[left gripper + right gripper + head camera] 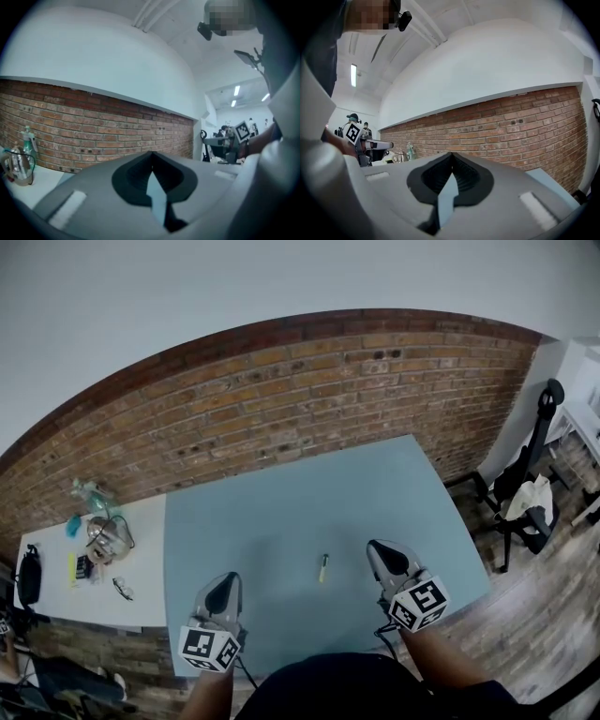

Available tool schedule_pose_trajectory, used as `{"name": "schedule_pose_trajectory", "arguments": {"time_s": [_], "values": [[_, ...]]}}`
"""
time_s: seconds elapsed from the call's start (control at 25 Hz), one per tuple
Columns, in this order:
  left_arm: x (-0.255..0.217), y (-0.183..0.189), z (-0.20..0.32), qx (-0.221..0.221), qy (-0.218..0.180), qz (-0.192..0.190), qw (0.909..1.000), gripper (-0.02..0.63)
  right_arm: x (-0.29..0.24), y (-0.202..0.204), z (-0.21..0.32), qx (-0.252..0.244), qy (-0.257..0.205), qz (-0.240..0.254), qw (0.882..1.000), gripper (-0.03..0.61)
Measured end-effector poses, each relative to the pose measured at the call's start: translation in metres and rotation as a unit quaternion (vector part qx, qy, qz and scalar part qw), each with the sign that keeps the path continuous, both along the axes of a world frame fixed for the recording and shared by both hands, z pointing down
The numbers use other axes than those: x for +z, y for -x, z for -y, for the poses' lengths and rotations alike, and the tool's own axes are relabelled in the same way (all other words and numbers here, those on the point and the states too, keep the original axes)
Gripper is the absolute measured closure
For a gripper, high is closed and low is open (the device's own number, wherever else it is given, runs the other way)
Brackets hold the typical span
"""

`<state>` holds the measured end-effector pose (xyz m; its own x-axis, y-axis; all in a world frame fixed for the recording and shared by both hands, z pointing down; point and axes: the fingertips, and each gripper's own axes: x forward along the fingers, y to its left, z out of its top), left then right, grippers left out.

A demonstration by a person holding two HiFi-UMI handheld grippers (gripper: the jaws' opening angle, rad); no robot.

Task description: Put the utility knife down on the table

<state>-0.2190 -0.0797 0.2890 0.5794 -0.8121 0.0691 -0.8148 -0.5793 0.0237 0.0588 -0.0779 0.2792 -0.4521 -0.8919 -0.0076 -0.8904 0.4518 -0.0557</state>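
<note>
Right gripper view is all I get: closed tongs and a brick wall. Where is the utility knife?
Observer: In the head view, the utility knife lies flat on the blue table.
Operator: Is either gripper touching it?
Observer: No. It lies between the left gripper and the right gripper, apart from both.
Operator: Are the left tongs holding anything?
Observer: No. The left gripper view shows them together with nothing between them.
</note>
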Motion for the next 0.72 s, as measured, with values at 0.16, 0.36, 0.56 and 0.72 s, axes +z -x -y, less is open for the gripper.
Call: {"name": "schedule_pose_trajectory", "arguments": {"time_s": [0.16, 0.36, 0.56, 0.72], "values": [[0.006, 0.001, -0.002, -0.003, 0.002, 0.014, 0.9999, 0.611, -0.001, 0.003, -0.001, 0.001, -0.002, 0.003, 1.000, 0.575], [0.002, -0.002, -0.002, -0.002, 0.004, 0.000, 1.0000, 0.611, 0.000, 0.001, 0.001, 0.006, -0.002, 0.004, 1.000, 0.575], [0.006, -0.012, 0.004, 0.005, 0.005, 0.008, 0.9999, 0.611, 0.003, 0.000, 0.005, 0.005, -0.002, 0.006, 1.000, 0.575], [0.004, -0.024, 0.005, 0.015, -0.001, 0.017, 0.9998, 0.611, 0.001, -0.005, 0.010, 0.007, -0.005, 0.009, 1.000, 0.575]]}}
